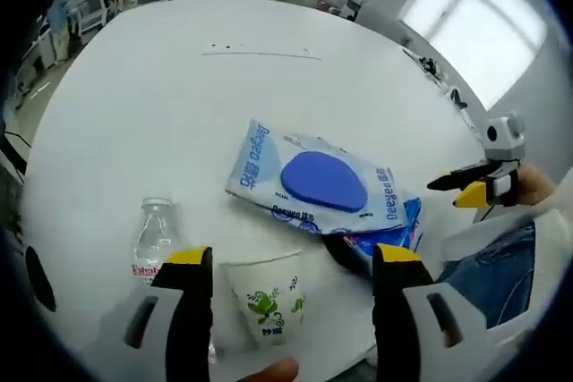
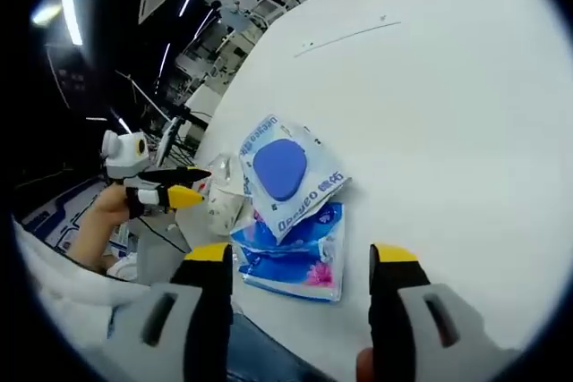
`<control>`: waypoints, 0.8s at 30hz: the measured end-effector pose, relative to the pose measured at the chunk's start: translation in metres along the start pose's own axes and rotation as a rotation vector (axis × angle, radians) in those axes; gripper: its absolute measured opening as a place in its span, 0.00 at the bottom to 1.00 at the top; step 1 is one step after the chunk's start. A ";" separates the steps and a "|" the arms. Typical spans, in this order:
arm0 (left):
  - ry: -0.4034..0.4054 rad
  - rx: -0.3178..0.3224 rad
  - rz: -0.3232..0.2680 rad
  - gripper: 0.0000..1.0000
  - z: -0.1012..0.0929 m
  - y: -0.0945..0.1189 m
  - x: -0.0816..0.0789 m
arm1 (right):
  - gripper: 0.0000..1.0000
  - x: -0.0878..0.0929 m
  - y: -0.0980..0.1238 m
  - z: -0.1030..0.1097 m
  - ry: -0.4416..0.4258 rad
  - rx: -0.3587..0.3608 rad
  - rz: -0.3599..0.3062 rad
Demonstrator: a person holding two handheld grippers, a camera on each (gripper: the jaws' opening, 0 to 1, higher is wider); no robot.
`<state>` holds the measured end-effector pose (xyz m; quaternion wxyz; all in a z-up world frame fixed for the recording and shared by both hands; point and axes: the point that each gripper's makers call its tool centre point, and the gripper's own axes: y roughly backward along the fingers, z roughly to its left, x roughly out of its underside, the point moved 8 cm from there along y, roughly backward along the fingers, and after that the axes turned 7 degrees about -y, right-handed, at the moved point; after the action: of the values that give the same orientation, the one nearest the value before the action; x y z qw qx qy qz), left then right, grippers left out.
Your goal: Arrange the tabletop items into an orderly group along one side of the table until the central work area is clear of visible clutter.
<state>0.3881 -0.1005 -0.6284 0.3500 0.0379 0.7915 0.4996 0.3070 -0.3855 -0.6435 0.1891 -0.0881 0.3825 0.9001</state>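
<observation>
- While my left gripper [image 1: 292, 261] hangs over the table's near edge in the left gripper view, its jaws stand wide apart and hold nothing. A paper cup [image 1: 267, 300] stands between them, a clear water bottle [image 1: 153, 239] just beside it, and the blue-lidded wet-wipe pack [image 1: 311, 179] lies beyond on the white table [image 1: 179, 105]. I judge the cup should be taken low and gently, since it will crush.
- In the right gripper view, my right gripper [image 2: 301, 257] is also wide open and empty, above a blue tissue pack [image 2: 295, 257] that lies partly under the wipes. I would slide it edgeward.
</observation>
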 end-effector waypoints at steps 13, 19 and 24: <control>-0.002 0.000 0.023 0.69 0.022 -0.023 -0.020 | 0.55 -0.015 -0.028 -0.001 -0.067 -0.012 -0.014; 0.028 -0.004 0.025 0.66 0.028 -0.037 -0.025 | 0.50 -0.027 -0.036 -0.005 0.017 0.043 -0.092; 0.037 -0.001 0.018 0.63 0.030 -0.046 -0.030 | 0.50 -0.028 -0.043 -0.009 -0.076 0.025 -0.075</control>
<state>0.4421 -0.1128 -0.6578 0.3308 0.0356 0.7971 0.5039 0.3497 -0.3727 -0.6695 0.2383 -0.0660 0.3825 0.8902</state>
